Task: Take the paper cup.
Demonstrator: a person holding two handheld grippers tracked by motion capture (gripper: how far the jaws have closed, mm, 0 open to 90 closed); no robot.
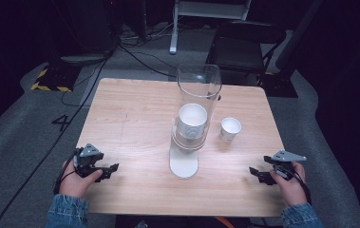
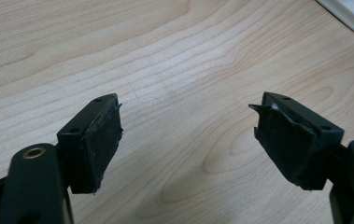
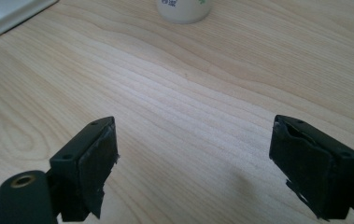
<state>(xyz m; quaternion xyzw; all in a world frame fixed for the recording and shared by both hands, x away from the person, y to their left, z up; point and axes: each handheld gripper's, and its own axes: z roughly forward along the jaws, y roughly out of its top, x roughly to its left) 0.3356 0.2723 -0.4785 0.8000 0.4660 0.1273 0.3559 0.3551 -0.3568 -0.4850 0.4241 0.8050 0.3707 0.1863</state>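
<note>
A tall clear plastic tube point(image 1: 199, 97) stands on a white base point(image 1: 184, 164) at the table's middle, with a stack of white paper cups point(image 1: 192, 122) inside it. One loose paper cup point(image 1: 230, 129) stands upright to its right; its bottom point(image 3: 182, 9) shows at the top of the right gripper view. My left gripper point(image 1: 112, 170) rests near the front left edge, open, nothing between its jaws point(image 2: 186, 135). My right gripper point(image 1: 256, 174) rests near the front right edge, open and empty too point(image 3: 193, 168).
The light wooden table point(image 1: 135, 118) stands on grey carpet. Behind it are a black folding chair point(image 1: 244, 42), cables on the floor and a white stand leg point(image 1: 174, 28). The white base's corner point(image 2: 352, 14) shows at the top right of the left gripper view.
</note>
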